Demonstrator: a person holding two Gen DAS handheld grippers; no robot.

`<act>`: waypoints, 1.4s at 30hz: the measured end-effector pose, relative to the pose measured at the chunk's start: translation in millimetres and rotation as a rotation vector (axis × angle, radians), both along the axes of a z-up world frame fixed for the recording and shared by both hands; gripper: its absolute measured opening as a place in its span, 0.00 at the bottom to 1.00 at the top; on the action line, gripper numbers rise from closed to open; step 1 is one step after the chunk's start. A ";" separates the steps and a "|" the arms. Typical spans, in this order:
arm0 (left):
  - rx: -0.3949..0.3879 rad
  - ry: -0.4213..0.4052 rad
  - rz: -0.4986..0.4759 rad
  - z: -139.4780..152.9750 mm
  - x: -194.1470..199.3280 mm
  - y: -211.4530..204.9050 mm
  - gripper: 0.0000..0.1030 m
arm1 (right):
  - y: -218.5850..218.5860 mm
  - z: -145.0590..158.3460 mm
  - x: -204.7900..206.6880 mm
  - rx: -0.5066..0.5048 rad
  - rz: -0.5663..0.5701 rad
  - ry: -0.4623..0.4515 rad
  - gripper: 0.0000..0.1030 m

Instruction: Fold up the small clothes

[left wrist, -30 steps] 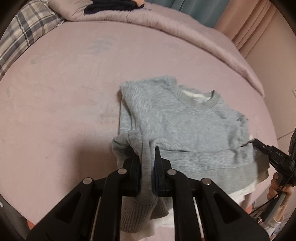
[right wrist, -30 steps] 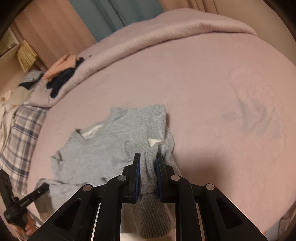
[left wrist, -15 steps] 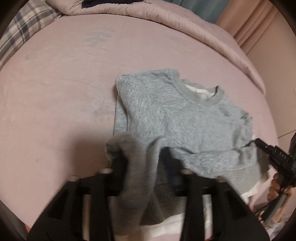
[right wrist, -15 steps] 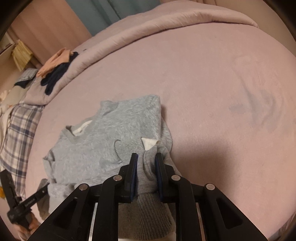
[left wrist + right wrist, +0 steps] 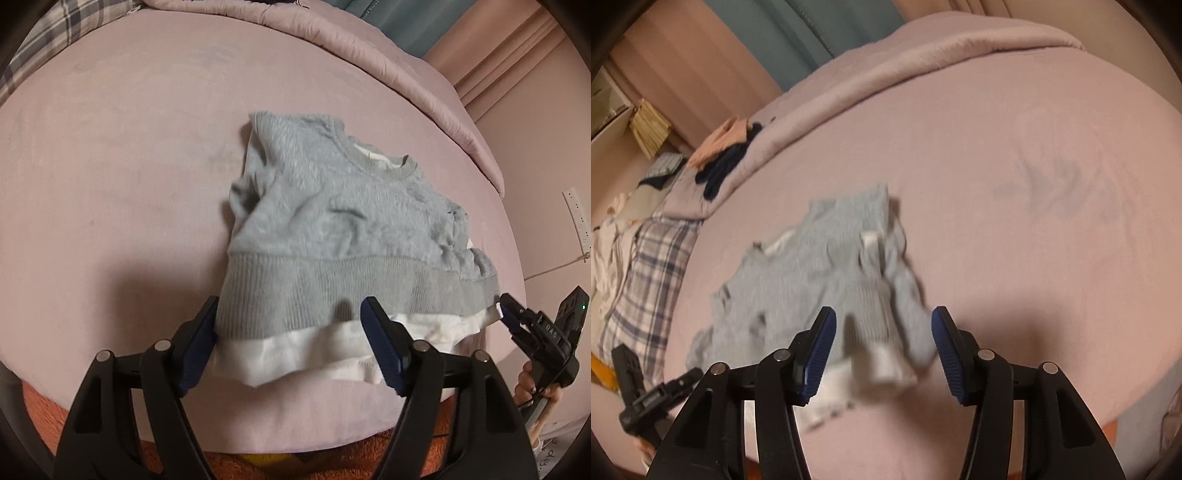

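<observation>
Lying at frame centre on the pink bedspread (image 5: 110, 166), one grey sweatshirt (image 5: 332, 229) with a white inner hem sits just beyond the left gripper (image 5: 288, 343), whose jaws are spread and empty. The right gripper (image 5: 882, 347) is likewise spread, holding nothing; the garment there appears blurred.

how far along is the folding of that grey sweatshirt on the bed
Partly done: the grey sweatshirt lies on the bed with both sleeves folded in. Nothing is in hand; the left gripper and right gripper are open. Left: folding the ribbed hem toward the collar.
</observation>
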State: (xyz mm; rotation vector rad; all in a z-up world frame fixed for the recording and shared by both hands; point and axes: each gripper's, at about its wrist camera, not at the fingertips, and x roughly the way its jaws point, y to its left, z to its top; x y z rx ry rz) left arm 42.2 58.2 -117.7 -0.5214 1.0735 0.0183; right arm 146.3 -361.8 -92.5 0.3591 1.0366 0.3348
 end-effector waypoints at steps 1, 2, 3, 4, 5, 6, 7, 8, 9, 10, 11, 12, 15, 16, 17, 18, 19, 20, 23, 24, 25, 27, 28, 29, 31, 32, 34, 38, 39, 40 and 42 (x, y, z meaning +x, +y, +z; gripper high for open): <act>0.004 0.004 0.002 -1.3 -0.7 -1.5 0.64 | 1.8 -4.0 -3.7 0.001 0.007 0.009 0.52; 0.007 0.005 0.005 -1.3 -1.4 -1.9 0.64 | 4.6 -4.6 -4.9 0.001 0.013 0.016 0.52; 0.009 0.003 0.005 -1.1 -1.9 -1.9 0.64 | 5.9 -5.8 -6.5 0.001 0.018 0.022 0.52; 0.010 0.001 0.004 -1.3 -2.3 -2.0 0.62 | 7.6 -6.5 -8.0 0.005 0.021 0.022 0.51; 0.011 0.003 0.006 -2.7 -2.9 -1.7 0.62 | 9.3 -6.8 -9.2 0.012 0.026 0.022 0.50; 0.011 0.007 0.006 -4.2 -3.2 -1.7 0.61 | 10.8 -8.1 -9.3 0.017 0.032 0.024 0.45; 0.010 0.014 0.005 -6.7 -3.1 -1.9 0.61 | 12.0 -8.6 -10.5 0.017 0.035 0.027 0.42; 0.008 0.021 0.006 -10.1 -3.4 -1.7 0.61 | 13.4 -9.6 -11.0 0.011 0.036 0.029 0.40; 0.005 0.028 0.008 -12.8 -4.5 -1.5 0.61 | 14.9 -10.1 -11.0 0.002 0.035 0.029 0.35; -0.003 0.035 0.011 -15.8 -5.2 -1.0 0.57 | 17.0 -11.4 -10.1 -0.007 0.038 0.030 0.33; -0.010 0.040 0.014 -18.5 -6.7 -0.4 0.54 | 17.2 -12.3 -11.6 -0.012 0.041 0.030 0.31; -0.008 0.042 0.019 -19.9 -7.3 -0.2 0.49 | 18.4 -13.4 -11.8 -0.021 0.042 0.031 0.25; 0.026 0.024 0.029 -14.8 -10.1 -1.9 0.25 | 20.9 -16.2 -14.7 -0.033 0.052 0.030 0.10; 0.031 0.014 0.031 -11.2 -11.4 -2.5 0.19 | 21.9 -15.5 -15.0 -0.025 0.058 0.026 0.08; 0.032 0.002 0.034 -6.3 -13.1 -2.9 0.18 | 21.7 -14.8 -15.7 -0.023 0.058 0.022 0.08; 0.033 -0.007 0.034 -2.2 -13.9 -3.0 0.16 | 21.4 -13.4 -16.1 -0.023 0.054 0.017 0.08; 0.038 -0.019 0.032 3.0 -14.9 -3.5 0.15 | 21.2 -11.5 -16.8 -0.020 0.052 0.011 0.08; 0.042 -0.033 0.029 9.3 -15.9 -4.1 0.14 | 19.5 -9.3 -18.5 -0.013 0.051 0.005 0.08; 0.034 -0.083 0.018 27.4 -17.4 -3.9 0.14 | 15.8 0.0 -20.8 0.006 0.050 -0.025 0.08; 0.030 -0.100 0.013 32.9 -16.4 -3.6 0.13 | 14.5 4.7 -20.7 0.014 0.051 -0.037 0.08; 0.026 -0.121 0.009 39.3 -15.5 -3.0 0.13 | 14.5 7.9 -20.7 0.019 0.054 -0.047 0.08; 0.020 -0.156 0.002 50.1 -12.6 -2.6 0.13 | 14.7 15.3 -17.9 0.029 0.060 -0.070 0.08; 0.016 -0.175 0.001 55.3 -10.3 -2.4 0.13 | 14.8 18.4 -15.7 0.031 0.060 -0.079 0.08; 0.009 -0.194 0.002 59.6 -6.7 -1.4 0.13 | 15.7 21.6 -13.1 0.028 0.058 -0.090 0.08; 0.015 -0.213 0.002 65.7 2.6 -1.3 0.12 | 17.9 27.6 -8.0 0.028 0.057 -0.110 0.08; 0.024 -0.225 0.003 68.6 7.3 -1.4 0.12 | 18.9 30.9 -4.4 0.033 0.058 -0.120 0.08; 0.039 -0.242 -0.002 74.5 18.1 -2.3 0.12 | 21.7 35.8 3.5 0.037 0.057 -0.135 0.08; 0.039 -0.240 0.009 73.3 41.5 3.3 0.12 | 29.0 45.6 22.1 0.030 0.057 -0.169 0.08; 0.047 -0.234 0.014 71.9 47.4 5.2 0.12 | 30.9 46.5 26.8 0.036 0.057 -0.171 0.08; 0.054 -0.226 0.021 69.9 54.4 7.3 0.12 | 32.8 47.2 32.7 0.043 0.058 -0.170 0.08; 0.049 -0.207 0.035 63.4 68.1 12.4 0.12 | 37.0 47.0 45.3 0.047 0.058 -0.168 0.08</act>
